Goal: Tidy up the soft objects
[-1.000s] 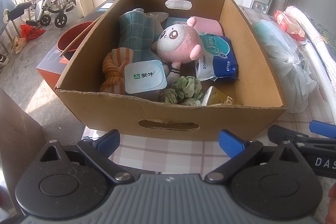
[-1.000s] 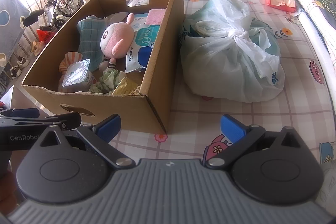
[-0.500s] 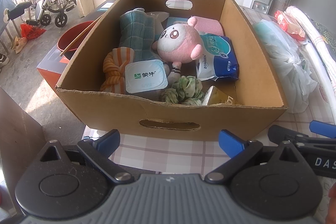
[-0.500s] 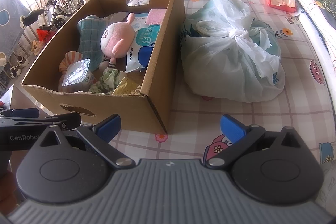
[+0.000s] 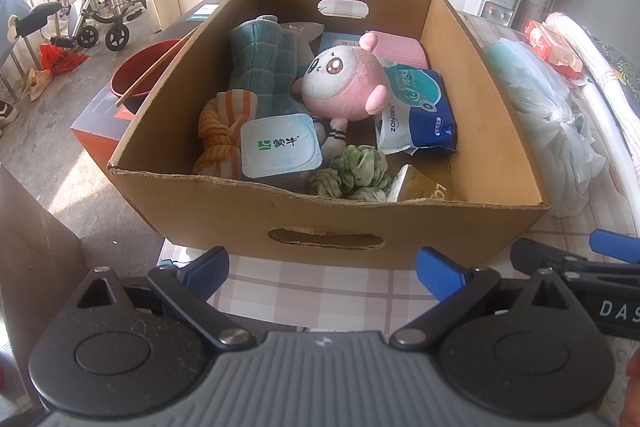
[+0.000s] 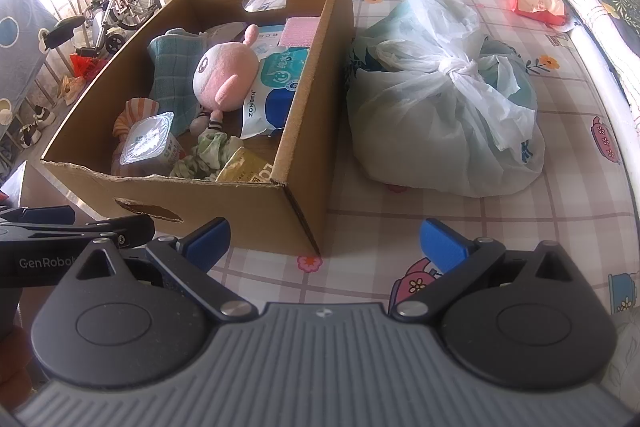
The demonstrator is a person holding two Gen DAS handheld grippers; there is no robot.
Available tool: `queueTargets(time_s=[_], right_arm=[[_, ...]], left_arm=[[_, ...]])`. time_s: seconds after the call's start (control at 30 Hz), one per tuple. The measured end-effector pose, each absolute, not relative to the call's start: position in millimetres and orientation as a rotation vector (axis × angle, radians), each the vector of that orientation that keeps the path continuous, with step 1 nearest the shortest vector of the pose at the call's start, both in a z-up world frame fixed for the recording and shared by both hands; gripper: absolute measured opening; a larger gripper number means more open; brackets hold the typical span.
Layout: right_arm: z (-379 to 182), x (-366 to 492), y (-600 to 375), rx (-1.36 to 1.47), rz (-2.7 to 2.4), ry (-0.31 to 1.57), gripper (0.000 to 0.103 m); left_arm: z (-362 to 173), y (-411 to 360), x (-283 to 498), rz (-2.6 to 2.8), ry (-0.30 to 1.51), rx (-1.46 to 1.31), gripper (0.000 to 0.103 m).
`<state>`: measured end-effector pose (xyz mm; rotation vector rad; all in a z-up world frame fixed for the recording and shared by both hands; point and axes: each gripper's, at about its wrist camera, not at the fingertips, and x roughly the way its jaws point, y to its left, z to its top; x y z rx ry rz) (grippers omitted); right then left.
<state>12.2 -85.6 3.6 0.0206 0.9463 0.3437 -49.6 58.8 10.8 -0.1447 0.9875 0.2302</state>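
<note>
**Left wrist view: soft toys sit in the box, straight ahead of me**

Left wrist view shows my left gripper [image 5: 322, 269] with its blue tips spread apart and nothing between them. My right gripper [image 6: 324, 241] is spread apart and bare too. The pink plush toy [image 5: 344, 89] lies in the middle of the cardboard box [image 5: 328, 223], past the box's near wall. My left gripper faces the box's near wall, so I think it is nearer. Nothing has moved since half a second ago.
</note>
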Motion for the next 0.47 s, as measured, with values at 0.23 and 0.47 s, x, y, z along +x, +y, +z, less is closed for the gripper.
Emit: queueTargets(time_s=[0.23,0.47], right_arm=[[3.9,12.1,-85.2,0.019,0.345,0.946,0.102],[4.1,12.3,-84.0,0.018,0.345,0.945,0.102]], left_arm=[[9.9,62.4,-53.2,0.235,0.988,-0.149,0.101],[10.1,63.1,-53.4,0.235,0.987,-0.147,0.101]])
